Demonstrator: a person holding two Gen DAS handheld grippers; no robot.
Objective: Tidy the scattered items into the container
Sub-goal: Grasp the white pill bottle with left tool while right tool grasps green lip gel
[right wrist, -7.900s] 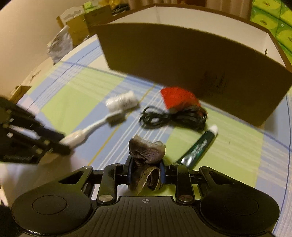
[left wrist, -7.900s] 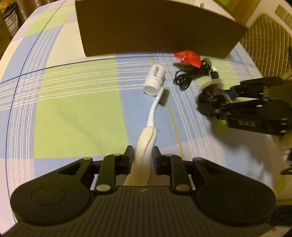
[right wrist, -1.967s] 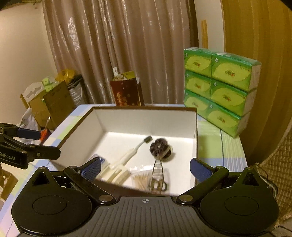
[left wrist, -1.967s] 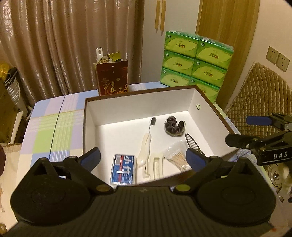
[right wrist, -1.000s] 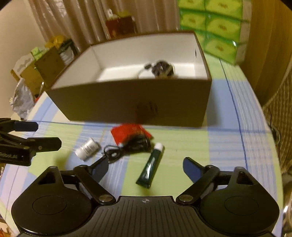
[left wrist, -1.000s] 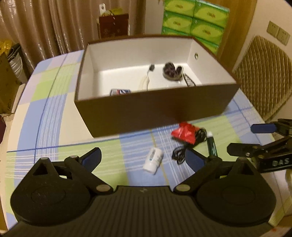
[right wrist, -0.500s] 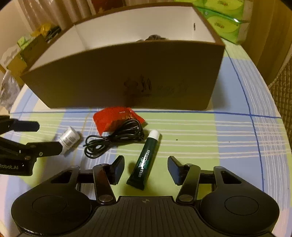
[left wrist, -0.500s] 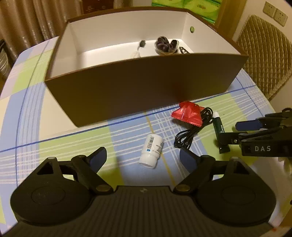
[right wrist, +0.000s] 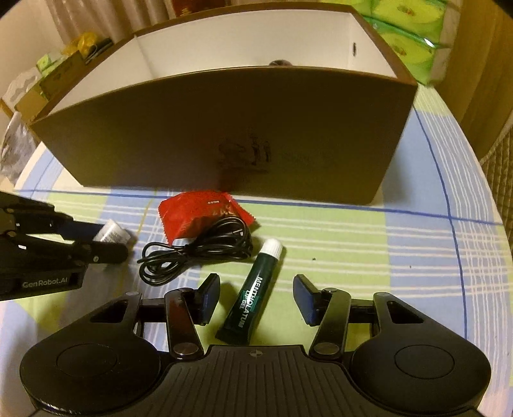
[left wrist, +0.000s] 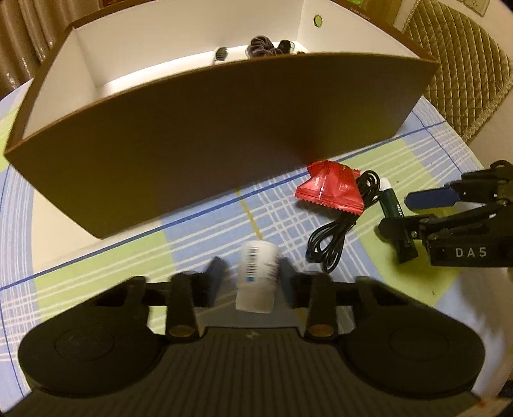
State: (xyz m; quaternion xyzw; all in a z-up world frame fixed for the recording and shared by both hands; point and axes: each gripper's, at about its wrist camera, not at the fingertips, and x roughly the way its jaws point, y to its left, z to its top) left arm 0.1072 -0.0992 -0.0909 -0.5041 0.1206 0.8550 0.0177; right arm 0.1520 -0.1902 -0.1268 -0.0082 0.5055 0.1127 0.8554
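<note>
A brown box (left wrist: 224, 128) with white inner walls stands on the checked cloth; it also shows in the right wrist view (right wrist: 224, 134). My left gripper (left wrist: 250, 279) is open, its fingers on either side of a small white bottle (left wrist: 257, 276) that lies on the cloth. My right gripper (right wrist: 256, 298) is open around a dark green tube (right wrist: 251, 298) with a white cap. A red packet (right wrist: 198, 215) and a coiled black cable (right wrist: 198, 250) lie between bottle and tube. A dark scrunchie (left wrist: 263, 45) and a toothbrush head (left wrist: 221, 53) show inside the box.
Green tissue packs (right wrist: 413, 29) are stacked behind the box at the right. A quilted chair back (left wrist: 465, 64) stands past the table's right edge. Cardboard clutter (right wrist: 48, 80) sits off the table at the far left.
Both grippers have come down from over the box to the cloth in front of it and narrowed. The left now straddles the white bottle, the right the green tube.
</note>
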